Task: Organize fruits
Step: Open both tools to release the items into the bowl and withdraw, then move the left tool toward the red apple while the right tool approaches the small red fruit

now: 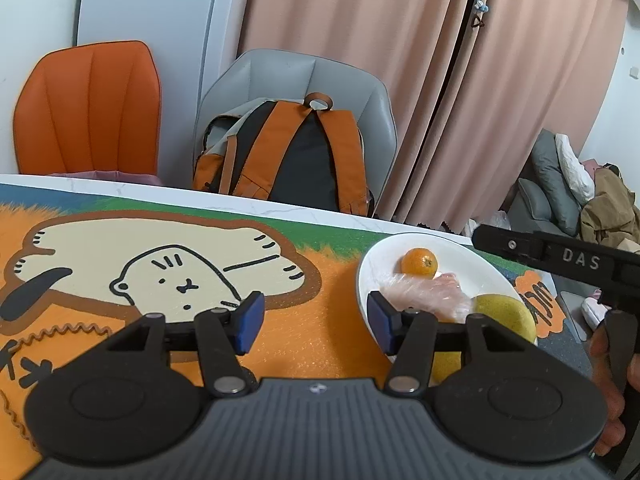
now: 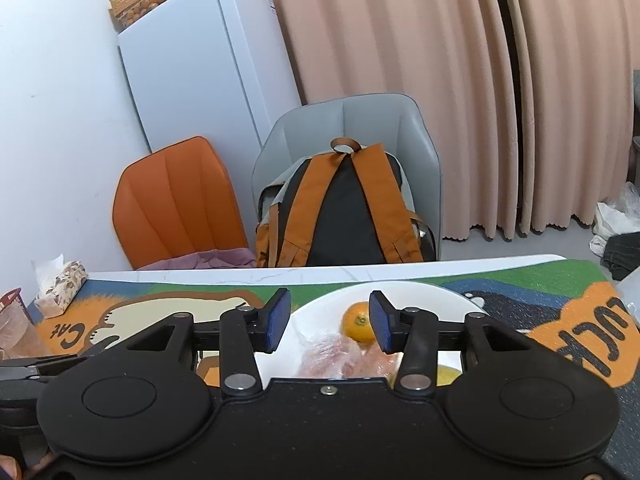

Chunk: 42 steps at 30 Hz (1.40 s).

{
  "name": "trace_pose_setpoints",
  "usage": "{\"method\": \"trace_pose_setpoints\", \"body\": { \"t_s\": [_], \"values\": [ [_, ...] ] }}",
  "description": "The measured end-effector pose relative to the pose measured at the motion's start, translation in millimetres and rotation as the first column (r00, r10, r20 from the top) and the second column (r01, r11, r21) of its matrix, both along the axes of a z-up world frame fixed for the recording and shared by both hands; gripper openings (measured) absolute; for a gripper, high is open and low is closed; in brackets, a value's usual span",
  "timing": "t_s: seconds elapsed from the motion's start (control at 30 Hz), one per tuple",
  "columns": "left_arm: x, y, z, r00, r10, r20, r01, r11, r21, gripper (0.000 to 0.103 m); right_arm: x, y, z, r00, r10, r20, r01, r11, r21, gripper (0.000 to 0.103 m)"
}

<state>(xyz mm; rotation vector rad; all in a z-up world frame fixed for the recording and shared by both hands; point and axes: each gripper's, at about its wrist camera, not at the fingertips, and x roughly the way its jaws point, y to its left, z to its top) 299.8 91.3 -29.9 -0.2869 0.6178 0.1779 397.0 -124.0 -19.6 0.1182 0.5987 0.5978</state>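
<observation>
A white plate (image 1: pixel 370 276) on the cartoon mat holds a small orange (image 1: pixel 419 263), a pink fruit wrapped in clear film (image 1: pixel 424 292) and a yellow-green fruit (image 1: pixel 506 314). My left gripper (image 1: pixel 314 322) hovers open over the mat at the plate's left rim, with nothing between its blue pads. In the right wrist view the plate (image 2: pixel 316 316) lies straight ahead. My right gripper (image 2: pixel 330 322) stands open above it. The orange (image 2: pixel 357 322) sits beyond it beside the right pad, and the wrapped fruit (image 2: pixel 340 356) lies below.
An orange-and-black backpack (image 2: pixel 340 216) sits on a grey chair (image 2: pixel 384 120) behind the table, beside an orange chair (image 2: pixel 176 200). A tissue pack (image 2: pixel 60 284) lies at the table's far left. The right gripper's black body (image 1: pixel 560 256) reaches in beside the plate.
</observation>
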Motion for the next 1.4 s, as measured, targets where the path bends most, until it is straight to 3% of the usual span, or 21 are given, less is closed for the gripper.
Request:
{"method": "trace_pose_setpoints", "body": {
  "t_s": [0.17, 0.43, 0.73, 1.2, 1.4],
  "values": [
    [-5.6, -4.2, 1.0, 1.000, -0.002, 0.000, 0.002, 1.000, 0.000, 0.056, -8.4, -10.4, 3.1, 1.000, -0.005, -0.004, 0.005, 1.000, -0.005, 0.044],
    [-21.3, -13.3, 5.9, 1.000, -0.002, -0.007, 0.002, 1.000, 0.014, 0.074, -24.5, -28.3, 1.4, 0.999, 0.003, -0.048, -0.004, 1.000, -0.020, 0.050],
    [-43.4, -21.1, 13.2, 1.000, 0.007, -0.008, -0.007, 1.000, 0.022, 0.079, -48.2, -45.4, 8.2, 0.998, 0.002, -0.060, -0.003, 1.000, -0.011, 0.057],
    [-74.4, -34.4, 30.0, 1.000, 0.004, 0.005, -0.004, 1.000, 0.027, 0.090, -81.5, -74.8, 30.3, 0.999, 0.004, -0.039, -0.003, 1.000, 0.028, 0.098],
    [-86.9, -46.7, 33.0, 1.000, -0.015, 0.008, 0.014, 1.000, 0.028, 0.091, -93.8, -85.7, 33.5, 0.999, -0.001, -0.038, 0.002, 1.000, 0.027, 0.103]
  ]
}}
